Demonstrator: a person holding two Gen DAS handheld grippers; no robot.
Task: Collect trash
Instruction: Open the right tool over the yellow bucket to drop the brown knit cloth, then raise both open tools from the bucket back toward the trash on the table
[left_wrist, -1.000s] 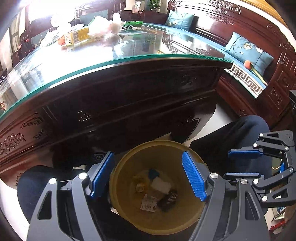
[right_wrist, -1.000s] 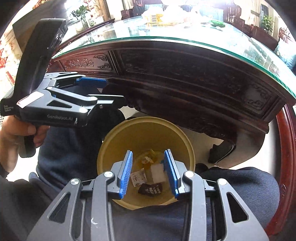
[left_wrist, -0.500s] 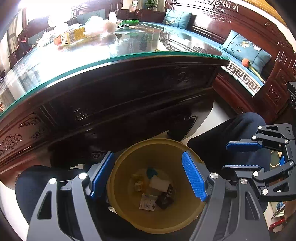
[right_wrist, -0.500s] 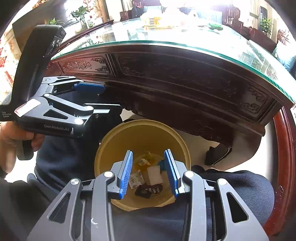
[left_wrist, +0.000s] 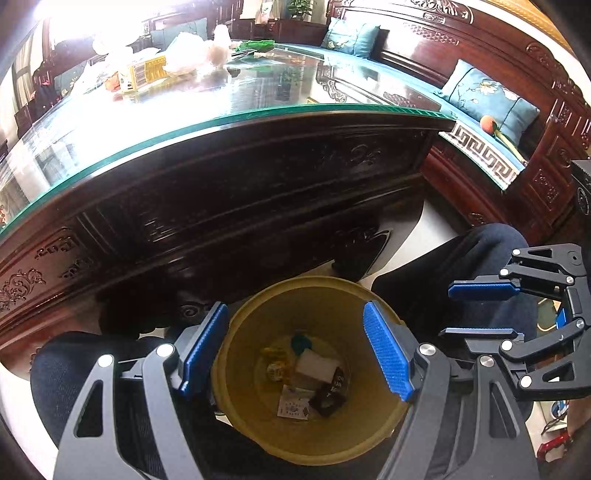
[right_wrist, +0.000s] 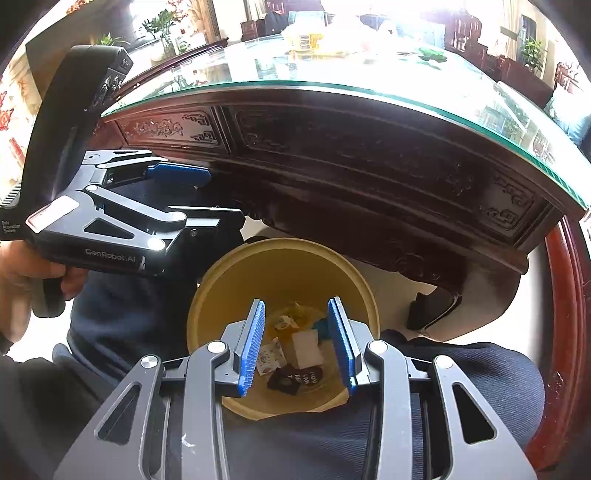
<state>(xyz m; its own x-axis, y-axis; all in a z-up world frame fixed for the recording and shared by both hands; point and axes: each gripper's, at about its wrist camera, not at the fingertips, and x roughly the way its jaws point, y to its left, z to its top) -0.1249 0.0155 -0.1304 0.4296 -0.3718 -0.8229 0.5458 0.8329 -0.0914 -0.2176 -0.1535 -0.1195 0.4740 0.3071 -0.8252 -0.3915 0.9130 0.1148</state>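
Trash (left_wrist: 177, 59) not yet collected lies far up on the glass counter (left_wrist: 258, 122), at about 11 o'clock from your left gripper (left_wrist: 295, 350) and about 12 o'clock from your right gripper (right_wrist: 297, 343); neither has any of it.

Your left fingers (left_wrist: 388, 354) stand wide apart with nothing between them. Your right fingers (right_wrist: 253, 343) stand narrower but also apart and empty. Both pairs frame the yellow bin (left_wrist: 258, 435) between your knees. At its bottom sit a white block (left_wrist: 314, 367), a dark wrapper (left_wrist: 330, 393), a printed slip (left_wrist: 293, 406) and some yellowish scraps (left_wrist: 275, 363).

On the counter, a yellow carton (left_wrist: 144, 72) lies with its long axis running roughly 8 to 2 o'clock in the left view, among crumpled clear plastic, with a green wrapper (left_wrist: 255, 45) at about 12 o'clock. From these views I cannot tell which hand is nearer; the pile looks well away from both.

Both grippers point steeply down, side by side over the bin. You would need to lift and reach over the counter's edge for the next piece.
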